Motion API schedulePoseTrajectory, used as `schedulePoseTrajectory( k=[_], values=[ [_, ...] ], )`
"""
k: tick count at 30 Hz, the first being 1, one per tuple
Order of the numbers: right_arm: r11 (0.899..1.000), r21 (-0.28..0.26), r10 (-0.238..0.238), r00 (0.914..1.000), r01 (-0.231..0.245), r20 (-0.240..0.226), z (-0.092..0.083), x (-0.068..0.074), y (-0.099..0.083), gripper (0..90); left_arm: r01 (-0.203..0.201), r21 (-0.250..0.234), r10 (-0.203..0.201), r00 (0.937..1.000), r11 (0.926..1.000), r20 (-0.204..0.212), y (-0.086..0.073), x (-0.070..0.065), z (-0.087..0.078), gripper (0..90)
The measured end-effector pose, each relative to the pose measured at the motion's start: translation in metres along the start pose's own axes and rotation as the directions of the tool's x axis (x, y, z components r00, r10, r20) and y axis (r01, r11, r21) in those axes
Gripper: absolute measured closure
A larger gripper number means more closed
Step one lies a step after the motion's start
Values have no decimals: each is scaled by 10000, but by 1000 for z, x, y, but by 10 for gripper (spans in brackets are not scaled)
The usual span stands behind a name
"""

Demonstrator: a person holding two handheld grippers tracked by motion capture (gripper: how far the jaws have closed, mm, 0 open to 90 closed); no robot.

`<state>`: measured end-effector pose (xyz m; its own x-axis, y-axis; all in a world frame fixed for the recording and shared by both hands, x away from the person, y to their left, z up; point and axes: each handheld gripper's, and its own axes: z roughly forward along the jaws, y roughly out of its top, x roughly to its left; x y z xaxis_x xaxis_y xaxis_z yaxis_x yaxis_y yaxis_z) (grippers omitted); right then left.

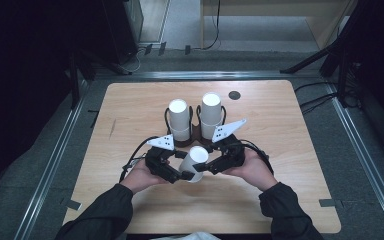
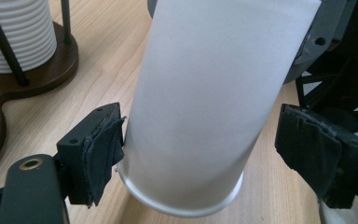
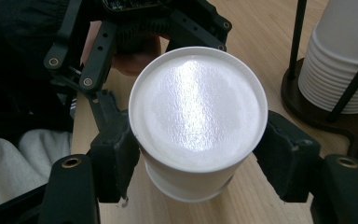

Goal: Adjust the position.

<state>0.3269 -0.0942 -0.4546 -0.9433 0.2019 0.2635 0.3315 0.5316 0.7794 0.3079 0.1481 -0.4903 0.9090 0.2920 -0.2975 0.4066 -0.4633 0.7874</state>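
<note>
Both grippers meet on your one white cup (image 1: 194, 164), its long axis tilted between them: right gripper (image 3: 196, 158) clamps it, left gripper (image 2: 200, 140) stands slightly wide.

A light wooden table with rounded corners (image 1: 280, 150) carries a dark brown wooden cup holder with thin black upright rods (image 1: 196, 131), standing a little behind the table's middle. Two tall stacks of white ribbed paper cups sit side by side in it: the left stack (image 1: 179, 120) and the right stack (image 1: 211, 115), bottoms up. A small round dark disc (image 1: 234, 95) lies near the far edge, right of the stacks. Grey floor with metal rails (image 1: 55, 165) surrounds the table
</note>
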Motion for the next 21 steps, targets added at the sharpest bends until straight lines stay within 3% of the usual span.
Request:
schedulePoseTrajectory(
  k=[9, 10, 14, 21],
  values=[
    [9995, -314, 24, 9995, -34, -306, -2, 5, 6, 343, -370, 61, 371, 9993, 9993, -20, 0, -4, 3, 154],
    [9996, -296, 3, 9994, -13, -335, -2, 5, 6, 344, -521, 6, 521, 9986, 9986, -18, 0, -5, 2, 212],
    [9995, -293, 128, 9989, -142, -456, -2, 4, 6, 347, -893, -82, 894, 9960, 9960, 42, 0, -6, -1, 259],
    [9992, -356, 166, 9986, -184, -495, -3, 4, 6, 350, -1037, 76, 1037, 9946, 9946, 82, 4, -5, -3, 293]
  ],
)
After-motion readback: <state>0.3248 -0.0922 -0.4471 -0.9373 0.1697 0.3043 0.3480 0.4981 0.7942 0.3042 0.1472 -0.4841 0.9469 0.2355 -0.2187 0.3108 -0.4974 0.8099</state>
